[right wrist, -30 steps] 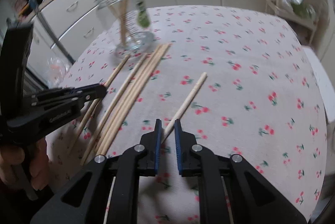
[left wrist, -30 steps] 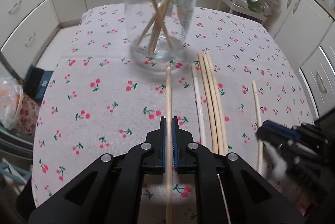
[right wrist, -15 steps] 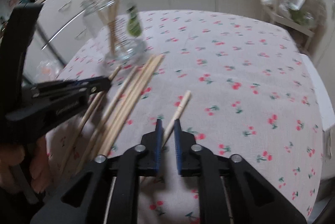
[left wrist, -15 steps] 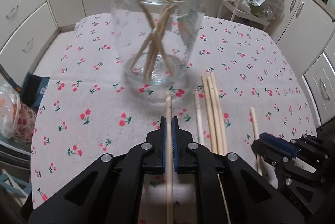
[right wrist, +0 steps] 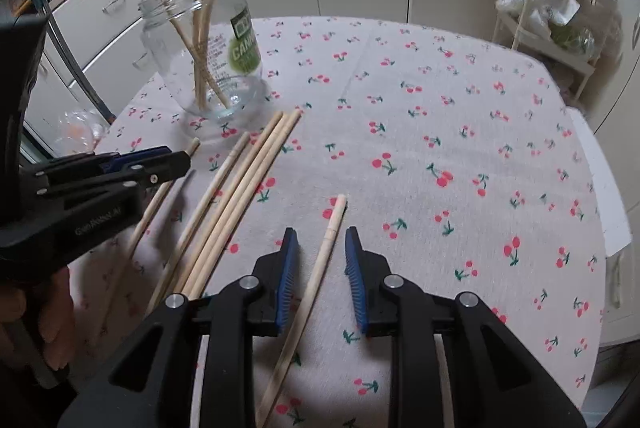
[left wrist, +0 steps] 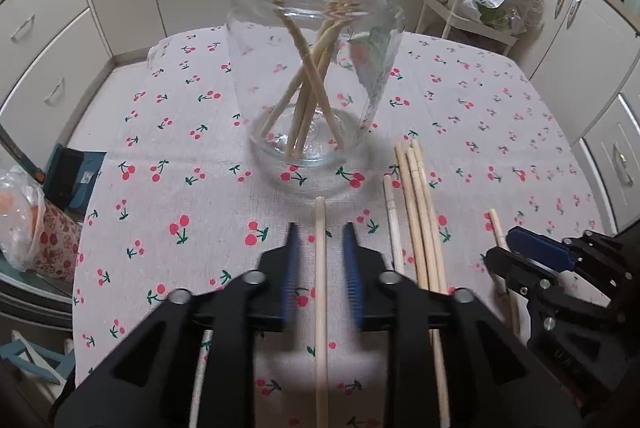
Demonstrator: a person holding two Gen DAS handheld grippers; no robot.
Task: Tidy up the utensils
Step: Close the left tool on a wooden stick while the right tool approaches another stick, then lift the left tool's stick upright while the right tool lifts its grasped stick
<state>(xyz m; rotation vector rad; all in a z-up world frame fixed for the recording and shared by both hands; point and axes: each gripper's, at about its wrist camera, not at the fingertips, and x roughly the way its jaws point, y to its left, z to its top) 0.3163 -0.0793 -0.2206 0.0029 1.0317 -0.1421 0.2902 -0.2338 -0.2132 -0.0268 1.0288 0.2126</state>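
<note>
A clear glass jar (left wrist: 316,68) (right wrist: 204,60) stands on the cherry-print tablecloth (left wrist: 180,132) with several wooden chopsticks leaning in it. My left gripper (left wrist: 320,232) (right wrist: 176,158) straddles one chopstick (left wrist: 320,288) lying just short of the jar; its jaws are opening and the pads stand off the stick. My right gripper (right wrist: 322,236) (left wrist: 502,248) straddles another chopstick (right wrist: 320,268) in the same way, jaws opening, pads clear of it. Between the two grippers, a bundle of chopsticks (left wrist: 420,220) (right wrist: 240,196) rests on the cloth.
Cream cabinets (left wrist: 60,40) ring the table. A white wire rack (left wrist: 480,0) holding bags stands at the back right. A plastic bag (left wrist: 20,220) and a blue box (left wrist: 72,176) sit below the table's left edge. A hand (right wrist: 48,316) holds the left gripper.
Both grippers have gone from shut on their chopsticks to jaws parted. Both slid forward along the table, and the jar looks nearer and larger in the left wrist view.
</note>
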